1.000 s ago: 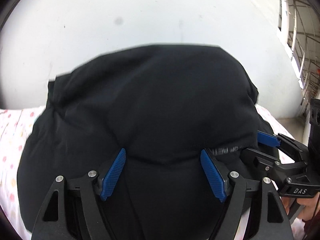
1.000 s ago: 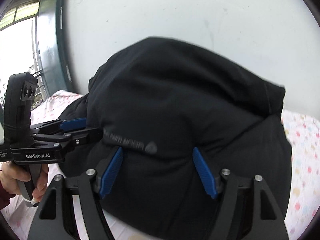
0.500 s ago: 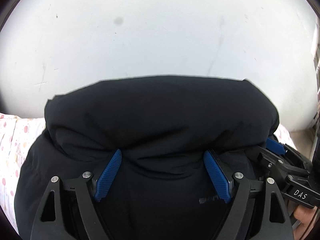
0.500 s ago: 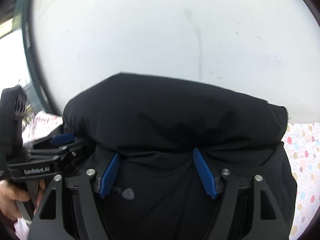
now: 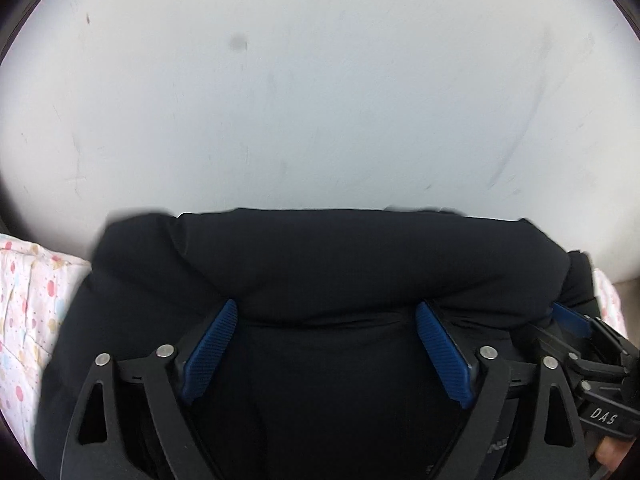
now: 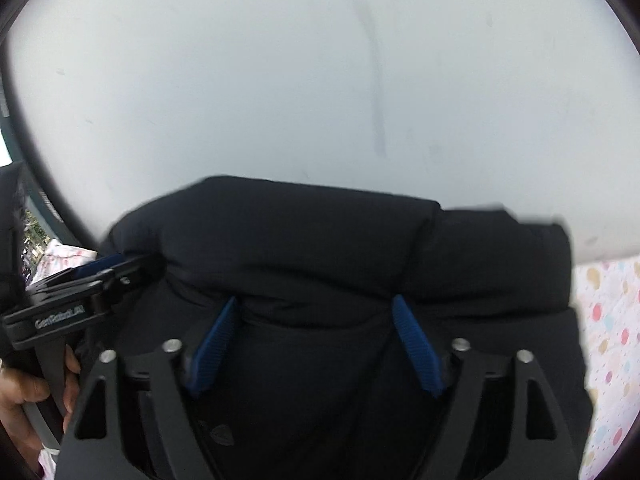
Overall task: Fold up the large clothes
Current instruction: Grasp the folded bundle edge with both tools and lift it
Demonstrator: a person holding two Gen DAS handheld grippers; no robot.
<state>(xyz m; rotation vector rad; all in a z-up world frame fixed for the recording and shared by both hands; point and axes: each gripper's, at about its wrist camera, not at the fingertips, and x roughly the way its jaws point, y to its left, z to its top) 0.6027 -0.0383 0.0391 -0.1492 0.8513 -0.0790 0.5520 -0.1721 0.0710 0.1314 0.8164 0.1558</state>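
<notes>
White wall point(image 5: 320, 100) is filling the background behind a bed with dotted bedding point(image 6: 608, 332).
Black garment point(image 5: 328, 264) is lying folded on it; left hand-held gripper point(image 5: 326, 326) and right hand-held gripper point(image 6: 314, 322), jaws just widening, are straddling its bulky fold, whose underside is staying hidden.

Black garment point(image 5: 320, 264); white bedsheet point(image 5: 28, 300), pastel dots; blue gripper pads point(image 5: 208, 352).

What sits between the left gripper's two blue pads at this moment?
A thick fold of the black garment fills the gap of the left gripper, seen in the left wrist view. The jaws have just been opening, and the pads stand wide.
</notes>
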